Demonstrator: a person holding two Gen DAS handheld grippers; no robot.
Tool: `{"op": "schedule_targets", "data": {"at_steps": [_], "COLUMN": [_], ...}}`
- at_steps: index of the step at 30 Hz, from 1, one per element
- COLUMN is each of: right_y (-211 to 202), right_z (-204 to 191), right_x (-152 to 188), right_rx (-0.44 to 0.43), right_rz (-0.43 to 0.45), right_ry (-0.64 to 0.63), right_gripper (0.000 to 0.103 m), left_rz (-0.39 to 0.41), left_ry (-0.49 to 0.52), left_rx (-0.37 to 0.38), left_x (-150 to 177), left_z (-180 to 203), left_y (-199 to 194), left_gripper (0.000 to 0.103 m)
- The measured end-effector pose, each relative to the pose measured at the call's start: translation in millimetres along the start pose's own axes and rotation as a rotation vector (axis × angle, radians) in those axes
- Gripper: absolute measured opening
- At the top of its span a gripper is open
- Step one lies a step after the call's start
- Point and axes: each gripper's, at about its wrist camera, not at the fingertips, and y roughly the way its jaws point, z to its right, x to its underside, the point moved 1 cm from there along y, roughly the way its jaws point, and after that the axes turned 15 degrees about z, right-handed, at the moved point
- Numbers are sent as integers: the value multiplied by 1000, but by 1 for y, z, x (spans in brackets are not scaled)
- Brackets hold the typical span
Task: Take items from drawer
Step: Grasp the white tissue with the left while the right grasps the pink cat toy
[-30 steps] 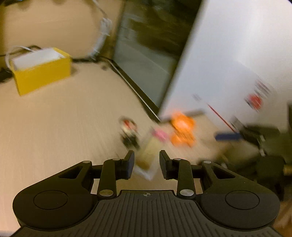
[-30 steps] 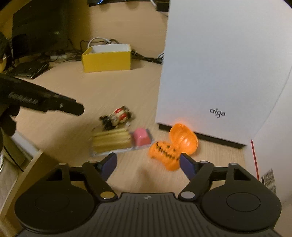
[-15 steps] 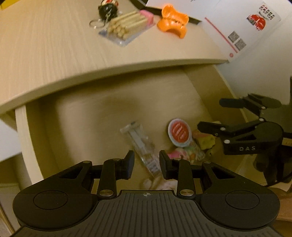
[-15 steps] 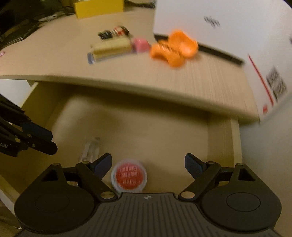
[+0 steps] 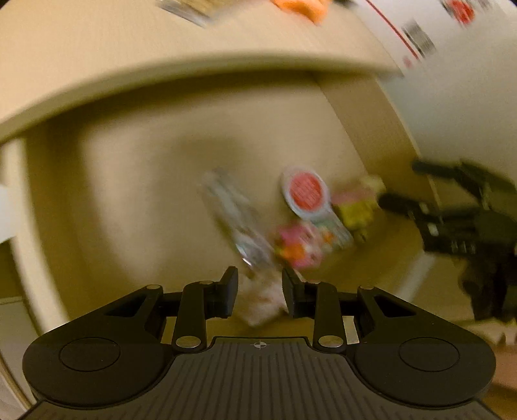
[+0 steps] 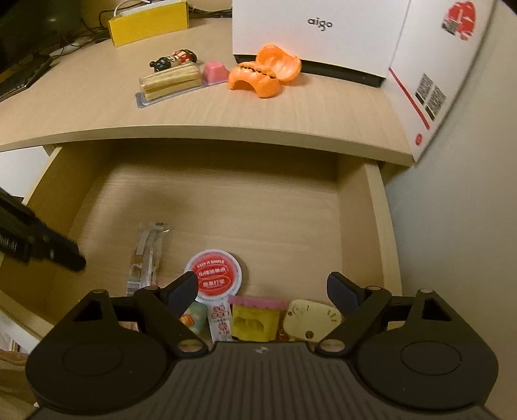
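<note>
The wooden drawer [image 6: 376, 226] stands pulled out under the desk top. Along its front lie a clear packet [image 6: 145, 258], a round red-and-white lid [image 6: 213, 273], a pink-and-white sachet [image 6: 221, 323], a yellow block [image 6: 255, 320] and a pale yellow item [image 6: 311, 318]. My right gripper [image 6: 262, 287] hovers wide open above the lid and the yellow block, holding nothing. The left wrist view is blurred. There my left gripper [image 5: 260, 290] is narrowly open, empty, just short of the clear packet [image 5: 239, 223] and the red lid [image 5: 305, 192]. The right gripper [image 5: 452, 210] shows at the drawer's right.
On the desk top [image 6: 290, 110] sit an orange pumpkin shell [image 6: 265, 74], a pack of biscuit sticks [image 6: 171, 82], a pink piece [image 6: 215, 71] and a small figurine [image 6: 174, 59]. A white box [image 6: 323, 32] stands behind them, a yellow box [image 6: 148, 22] farther back.
Both grippers swung from the desk top down over the open drawer. The left has moved closer to the items. Finger gaps are unchanged.
</note>
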Motion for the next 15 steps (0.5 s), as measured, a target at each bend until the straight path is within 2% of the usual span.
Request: {"op": "schedule_targets", "data": {"at_steps": [3, 8, 10, 11, 12, 13, 15], "right_y": [-1, -4, -5, -4, -4, -2, 4], "right_z": [3, 6, 7, 8, 9, 10, 11], "right_x": [1, 2, 1, 0, -1, -4, -10], "right_rx": [4, 0, -8, -16, -25, -40, -60], "right_rz": [-6, -7, -15, -21, -30, -46, -87], "right_ry": [10, 18, 20, 22, 25, 32, 45], "right_gripper": [88, 88, 88, 88, 88, 88, 88], "left_rz": [-59, -137, -155, -158, -163, -159, -136], "left_ry": [81, 196, 222, 206, 177, 150, 128], "left_rx": [13, -15, -27, -18, -3, -8, -19], "left_x": [5, 11, 13, 12, 10, 7, 5], "left_z": [17, 32, 32, 29, 25, 22, 17], "left_y": [15, 40, 49, 52, 54, 55, 52], "left_gripper": [33, 33, 31, 33, 22, 16, 13]}}
